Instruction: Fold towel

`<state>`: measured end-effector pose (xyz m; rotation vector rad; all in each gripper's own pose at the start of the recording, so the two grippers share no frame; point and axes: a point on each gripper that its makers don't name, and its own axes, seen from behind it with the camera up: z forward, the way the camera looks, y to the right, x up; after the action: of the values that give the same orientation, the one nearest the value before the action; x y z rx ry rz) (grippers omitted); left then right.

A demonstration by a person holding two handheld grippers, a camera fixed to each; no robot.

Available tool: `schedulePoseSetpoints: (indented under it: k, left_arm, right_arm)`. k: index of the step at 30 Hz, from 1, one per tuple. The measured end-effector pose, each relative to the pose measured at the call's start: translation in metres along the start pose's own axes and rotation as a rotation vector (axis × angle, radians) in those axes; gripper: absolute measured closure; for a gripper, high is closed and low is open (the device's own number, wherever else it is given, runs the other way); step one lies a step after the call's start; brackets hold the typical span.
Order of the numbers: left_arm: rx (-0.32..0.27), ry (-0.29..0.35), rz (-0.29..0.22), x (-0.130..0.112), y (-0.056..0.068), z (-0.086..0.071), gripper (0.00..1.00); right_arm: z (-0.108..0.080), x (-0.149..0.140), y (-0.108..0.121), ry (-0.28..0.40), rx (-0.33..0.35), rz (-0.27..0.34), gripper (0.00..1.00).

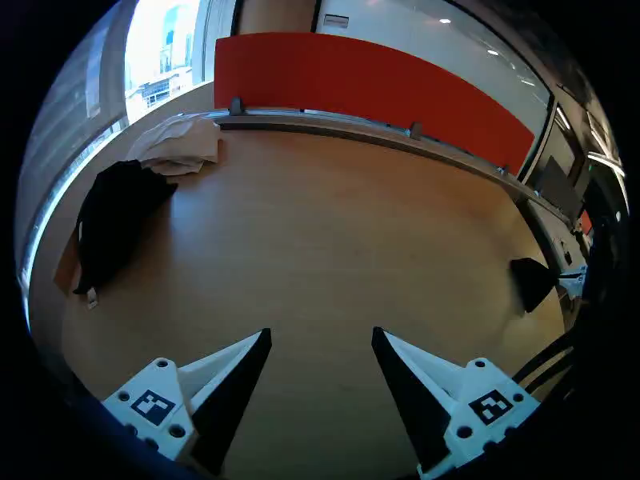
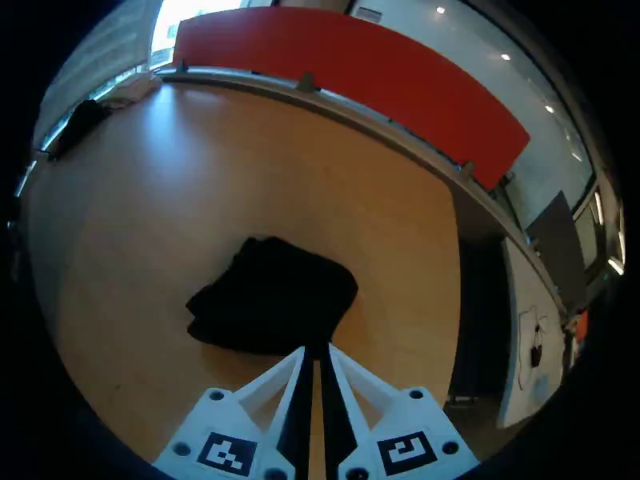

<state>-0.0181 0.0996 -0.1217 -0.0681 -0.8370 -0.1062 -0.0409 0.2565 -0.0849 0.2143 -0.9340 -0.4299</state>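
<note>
The black towel (image 2: 276, 304) lies bunched in a compact, rough bundle on the worktop (image 2: 160, 200), apparently part-folded and still needing squaring, with the right tool (image 2: 317, 349) nearly closed at its edge (grip unclear) and the left tool (image 1: 321, 332) wide open, empty.

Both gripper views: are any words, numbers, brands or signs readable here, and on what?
No readable text.
Too small to read: the wall plate above the red panel.
Not text: the square markers behind the fingers are coded patterns without letters.
</note>
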Motion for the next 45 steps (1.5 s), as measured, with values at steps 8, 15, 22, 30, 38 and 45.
schedulePoseSetpoints:
  k: [8,15,22,30,38,45]
  left_arm:
    - [0.006,-0.001,0.000,-0.001,-0.002,-0.001,0.07]
    - [0.008,-0.002,0.002,-0.001,-0.003,-0.001,0.07]
    - [0.011,-0.004,0.002,-0.001,-0.004,-0.001,0.06]
    - [0.013,-0.006,0.005,0.000,-0.004,0.000,0.06]
    - [0.009,-0.011,0.009,-0.002,-0.002,0.002,0.07]
    - [0.008,-0.010,0.005,-0.002,-0.003,0.003,0.07]
  right_arm:
    - [0.010,-0.027,-0.003,-0.052,-0.011,0.032,0.94]
    - [0.018,-0.046,-0.004,-0.101,-0.021,0.044,0.94]
    - [0.024,-0.063,-0.010,-0.142,-0.021,0.048,0.94]
    - [0.029,-0.067,-0.010,-0.153,-0.032,0.054,0.94]
    - [0.028,-0.068,-0.005,-0.157,-0.051,0.058,0.91]
    - [0.026,-0.070,-0.003,-0.160,-0.072,0.063,0.69]
